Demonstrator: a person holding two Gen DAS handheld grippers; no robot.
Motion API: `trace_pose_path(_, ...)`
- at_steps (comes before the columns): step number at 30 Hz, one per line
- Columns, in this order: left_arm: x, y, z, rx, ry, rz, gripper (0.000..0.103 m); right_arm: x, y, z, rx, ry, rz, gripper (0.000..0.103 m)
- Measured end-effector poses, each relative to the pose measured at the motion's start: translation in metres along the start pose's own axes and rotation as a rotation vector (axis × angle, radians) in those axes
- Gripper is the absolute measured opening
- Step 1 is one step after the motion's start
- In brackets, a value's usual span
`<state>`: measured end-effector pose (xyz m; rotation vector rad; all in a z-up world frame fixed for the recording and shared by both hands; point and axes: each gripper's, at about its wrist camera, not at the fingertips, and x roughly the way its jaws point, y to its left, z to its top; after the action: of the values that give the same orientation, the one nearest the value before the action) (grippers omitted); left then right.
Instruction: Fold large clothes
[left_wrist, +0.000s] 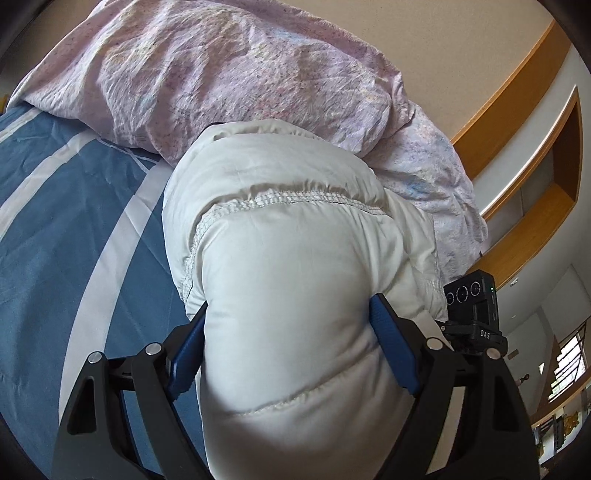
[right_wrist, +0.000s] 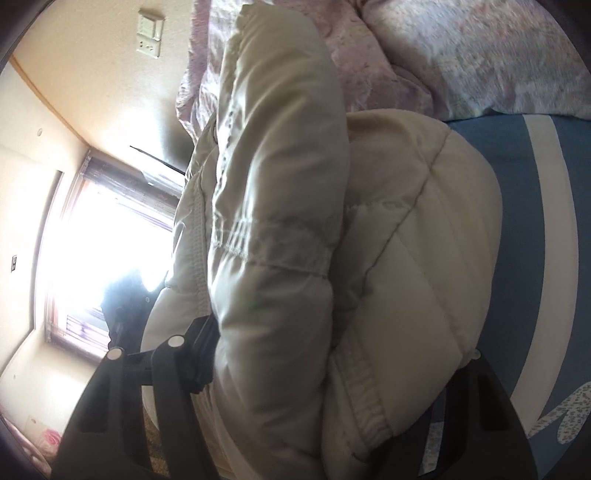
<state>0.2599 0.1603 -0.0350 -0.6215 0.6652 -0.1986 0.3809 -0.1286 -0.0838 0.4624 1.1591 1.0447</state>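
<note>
Puffer jacket (left_wrist: 295, 295), off-white and quilted, fills the near field of both wrist views and hides much of what lies beyond it. In the left wrist view a thick padded fold sits between the blue pads of the left gripper (left_wrist: 291, 347), whose jaws stand wide and press on the bulk from both sides. In the right wrist view the right gripper (right_wrist: 332, 369) is largely buried: one black finger (right_wrist: 195, 354) shows on the left, the other is covered by fabric, and the jaws hold a bundled part of the jacket with an elastic hem. The jacket rests on a bed sheet (left_wrist: 55, 221), blue with white stripes, which has open room to the left of the garment. Beyond it lies a crumpled pink duvet (left_wrist: 221, 74), touching the jacket's far end. A black camera block (left_wrist: 472, 299) beside the jacket carries the letters "DAS". The window (right_wrist: 110, 240) is blown out by glare.
</note>
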Motion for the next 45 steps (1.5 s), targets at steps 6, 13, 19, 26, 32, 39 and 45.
trace_pose_path(6,0.006,0.007,-0.006,0.014,-0.031,0.075,0.088,-0.003,-0.013,-0.012,0.051,-0.033,-0.091,0.088)
trace_pose_path(13,-0.048,-0.013,0.004,0.091,-0.122,0.128,0.092,-0.076,0.034,-0.05,-0.058,-0.182,-0.353,0.092)
trace_pose_path(19,-0.05,-0.059,0.016,0.339,-0.156,0.265,0.1,-0.106,0.116,-0.057,-0.251,-0.399,-0.537,0.093)
trace_pose_path(26,-0.002,-0.069,0.02,0.403,-0.1,0.365,0.1,-0.04,0.142,-0.009,-0.382,-0.403,-0.665,0.067)
trace_pose_path(32,0.022,-0.065,0.012,0.409,-0.054,0.363,0.1,0.02,0.127,0.028,-0.429,-0.332,-0.764,0.058)
trace_pose_path(39,0.043,-0.063,0.01,0.398,-0.027,0.383,0.102,0.036,0.086,0.034,-0.379,-0.291,-0.735,0.059)
trace_pose_path(45,0.058,-0.062,0.008,0.403,-0.015,0.428,0.102,0.041,0.065,0.041,-0.364,-0.296,-0.693,0.062)
